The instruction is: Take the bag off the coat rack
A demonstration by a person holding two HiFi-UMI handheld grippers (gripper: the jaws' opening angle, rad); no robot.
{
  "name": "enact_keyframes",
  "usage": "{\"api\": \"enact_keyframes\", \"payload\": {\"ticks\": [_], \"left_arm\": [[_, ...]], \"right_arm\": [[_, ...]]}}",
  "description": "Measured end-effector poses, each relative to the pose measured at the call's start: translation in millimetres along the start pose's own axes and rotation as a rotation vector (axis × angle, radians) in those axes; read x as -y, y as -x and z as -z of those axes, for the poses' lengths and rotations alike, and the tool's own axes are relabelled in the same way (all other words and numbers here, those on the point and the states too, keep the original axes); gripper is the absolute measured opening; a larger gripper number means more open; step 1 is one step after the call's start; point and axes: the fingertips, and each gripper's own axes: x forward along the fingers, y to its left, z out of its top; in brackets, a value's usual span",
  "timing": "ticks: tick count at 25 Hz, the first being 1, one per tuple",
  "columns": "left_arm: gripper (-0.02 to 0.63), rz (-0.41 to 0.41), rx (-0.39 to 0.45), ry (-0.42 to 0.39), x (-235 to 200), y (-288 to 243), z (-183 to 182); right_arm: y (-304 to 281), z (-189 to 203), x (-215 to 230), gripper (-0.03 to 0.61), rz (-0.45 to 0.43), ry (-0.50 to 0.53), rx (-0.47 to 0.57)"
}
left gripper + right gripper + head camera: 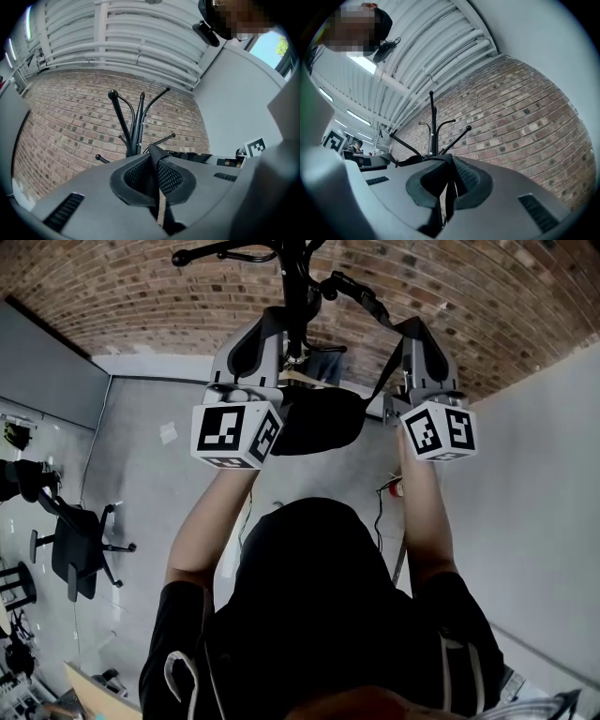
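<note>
Black webbing first: hold the strap (156,158) pinched hard in the left gripper (153,178) and the right gripper (449,180) alike, and lift evenly to prevent any slip through the pads. Raise both sides together rather than one ahead of the other. Mind the bag (319,418), hanging just below and between the two tools and likely to swing if tilted. Carry the strap up past the tip of the peg (352,287) just ahead of and above the right gripper, then draw back toward the body, away from the coat rack (135,124). Avoid any sideways tug on that slim post, probably easy to tip. By the look of the head view, not yet free of the rack, with webbing running from the right tool up to that peg. Now the tools, nearest first. Left gripper: clenched, pads pressed flat on the strap with no gap showing, a fold of webbing standing up out of the jaws and leading off to its right toward the other tool. Right gripper: likewise clamped on the strap, a dark fold squeezed between the pads and trailing away to its left. Close ahead of both sets of jaws and a little above, the rack's black pegs fanning out. Farther off behind those, only the brick wall (525,117).
</note>
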Motion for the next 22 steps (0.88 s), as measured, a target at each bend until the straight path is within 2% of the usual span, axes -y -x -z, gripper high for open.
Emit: {"api": "enact_keyframes", "payload": {"ticks": [10, 14, 22], "left_arm": [[0.02, -0.007, 0.022, 0.027, 2, 5, -11], [0.02, -0.014, 0.023, -0.013, 3, 5, -11], [0.02, -0.05, 0.052, 0.031, -7, 11, -15]], "right_arm": [[4, -16, 0, 0.021, -0.01, -0.021, 0.041], [5, -19, -1, 0.021, -0.003, -0.033, 0.055], [18, -34, 5, 0.021, 0.025, -0.072, 0.113]]}}
